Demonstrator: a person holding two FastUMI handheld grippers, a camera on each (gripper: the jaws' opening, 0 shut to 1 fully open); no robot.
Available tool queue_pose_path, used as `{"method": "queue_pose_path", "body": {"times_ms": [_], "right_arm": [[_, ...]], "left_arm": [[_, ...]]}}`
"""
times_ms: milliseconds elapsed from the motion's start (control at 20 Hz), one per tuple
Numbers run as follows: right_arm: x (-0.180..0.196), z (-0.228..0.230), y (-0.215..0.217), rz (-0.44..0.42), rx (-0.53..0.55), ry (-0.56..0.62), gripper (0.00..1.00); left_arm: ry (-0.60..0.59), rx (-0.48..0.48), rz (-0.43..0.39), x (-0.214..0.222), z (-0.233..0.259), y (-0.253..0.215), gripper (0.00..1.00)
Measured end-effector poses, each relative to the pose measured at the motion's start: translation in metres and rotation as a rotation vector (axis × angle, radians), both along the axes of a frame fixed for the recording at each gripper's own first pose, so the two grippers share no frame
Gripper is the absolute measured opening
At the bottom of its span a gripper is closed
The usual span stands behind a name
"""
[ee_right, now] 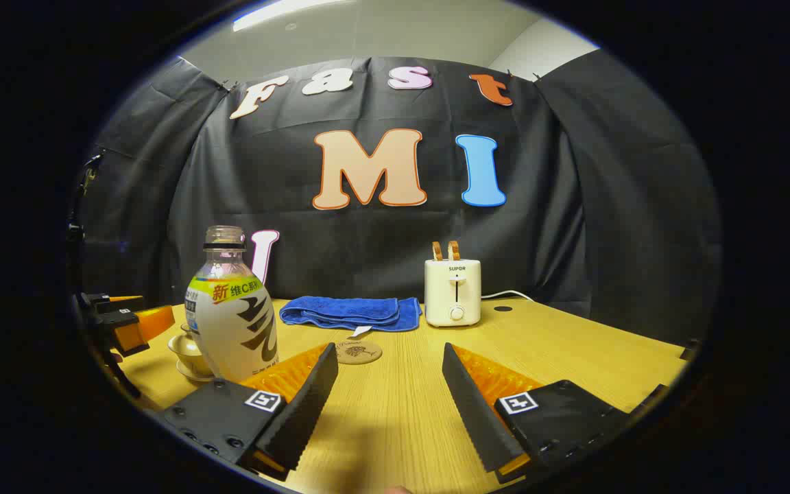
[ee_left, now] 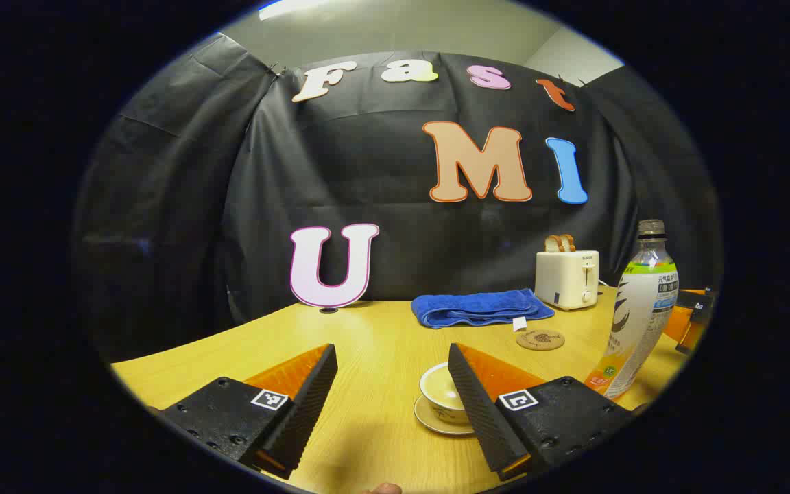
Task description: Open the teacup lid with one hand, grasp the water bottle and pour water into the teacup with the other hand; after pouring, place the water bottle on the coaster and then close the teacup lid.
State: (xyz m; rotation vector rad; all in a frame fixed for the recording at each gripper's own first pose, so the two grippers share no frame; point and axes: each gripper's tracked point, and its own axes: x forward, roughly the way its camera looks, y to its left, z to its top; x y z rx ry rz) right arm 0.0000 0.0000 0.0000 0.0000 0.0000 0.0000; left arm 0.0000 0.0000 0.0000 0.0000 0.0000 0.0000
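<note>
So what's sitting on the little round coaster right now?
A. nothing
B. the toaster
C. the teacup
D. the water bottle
A: the coaster lies bare in front of the blue towel, while the water bottle stands apart on the table and the teacup sits on its own saucer.

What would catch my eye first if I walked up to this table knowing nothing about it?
Probably the tall water bottle, standing uncapped near the table's front edge beside a small teacup on its saucer. Farther back a cream toaster with two bread slices up sits next to a folded blue towel, with a round coaster in front of the towel. Both sets of jaws stand wide apart, holding nothing.
</note>
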Motion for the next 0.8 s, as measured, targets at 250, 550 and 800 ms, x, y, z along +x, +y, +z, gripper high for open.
{"method": "queue_pose_path", "body": {"times_ms": [250,550,800], "right_arm": [[0.002,-0.001,-0.002,-0.008,0.000,0.000,0.98],[0.003,-0.001,-0.005,-0.025,-0.001,0.000,0.98],[0.003,0.000,-0.007,-0.036,-0.001,0.000,0.94]], "left_arm": [[0.007,-0.007,-0.005,0.001,-0.002,-0.002,0.95],[0.000,-0.004,-0.034,0.001,-0.001,-0.008,0.95],[0.002,-0.012,-0.058,0.001,-0.002,-0.011,0.95]]}}
